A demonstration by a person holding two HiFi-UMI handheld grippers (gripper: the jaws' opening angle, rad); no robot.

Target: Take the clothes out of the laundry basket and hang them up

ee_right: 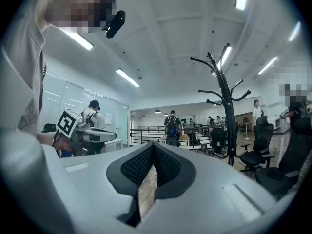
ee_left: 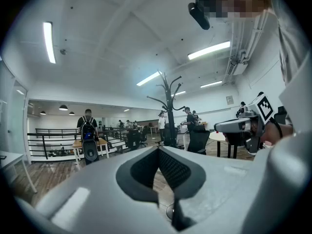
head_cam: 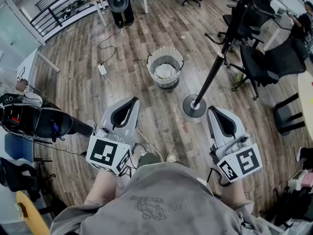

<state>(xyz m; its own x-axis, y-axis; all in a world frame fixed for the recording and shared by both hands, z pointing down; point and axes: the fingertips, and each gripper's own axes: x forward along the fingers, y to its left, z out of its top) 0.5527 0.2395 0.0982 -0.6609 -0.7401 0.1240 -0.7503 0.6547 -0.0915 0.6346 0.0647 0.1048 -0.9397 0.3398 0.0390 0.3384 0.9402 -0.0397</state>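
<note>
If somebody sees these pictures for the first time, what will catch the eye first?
Two grey grippers stand out: the left gripper and the right gripper, held low before the person, jaws together and empty. Beyond them on the wood floor stand a round laundry basket with pale clothes inside and, to its right, a black coat stand.

Readable text: none in any view.
Left marker cube (head_cam: 108,154), on left hand-held gripper (head_cam: 134,101): black-and-white square code pattern, no letters or digits.
Right marker cube (head_cam: 240,163), on right hand-held gripper (head_cam: 212,111): same kind of square code pattern, no letters or digits.
Shirt print (head_cam: 151,205): dark graphic with a line of lettering on the grey shirt, too blurred to read.
Wall sign (ee_left: 229,100): small plaque high on the far wall, too small to read.
Paper sheet (ee_right: 107,118): posted on the glass partition, print illegible.
</note>
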